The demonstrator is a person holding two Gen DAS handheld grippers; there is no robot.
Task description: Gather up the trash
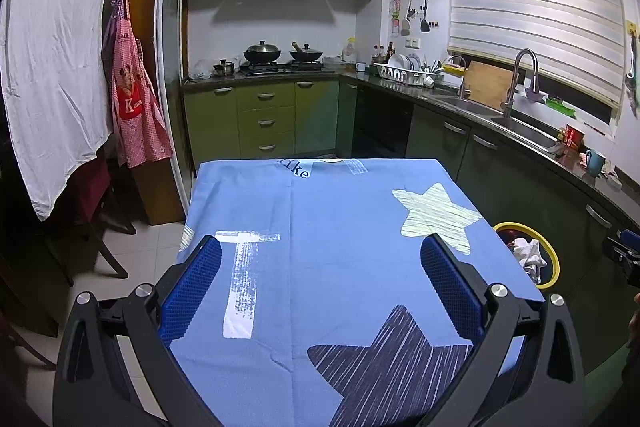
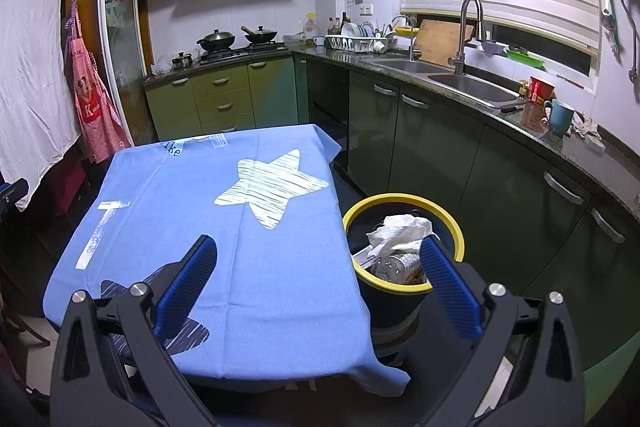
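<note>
two spread grippers (image 1: 320, 247) (image 2: 318, 251), one filled bin (image 2: 404, 201)

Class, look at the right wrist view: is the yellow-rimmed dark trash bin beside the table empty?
No: the yellow-rimmed dark trash bin holds crumpled white paper and a clear plastic bottle.

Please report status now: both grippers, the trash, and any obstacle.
Left gripper open, empty, over blue star-print tablecloth. Right gripper open, empty. Crumpled white paper and can already in yellow-rimmed dark bin beside table. No trash visible on cloth; nothing in the way.
</note>
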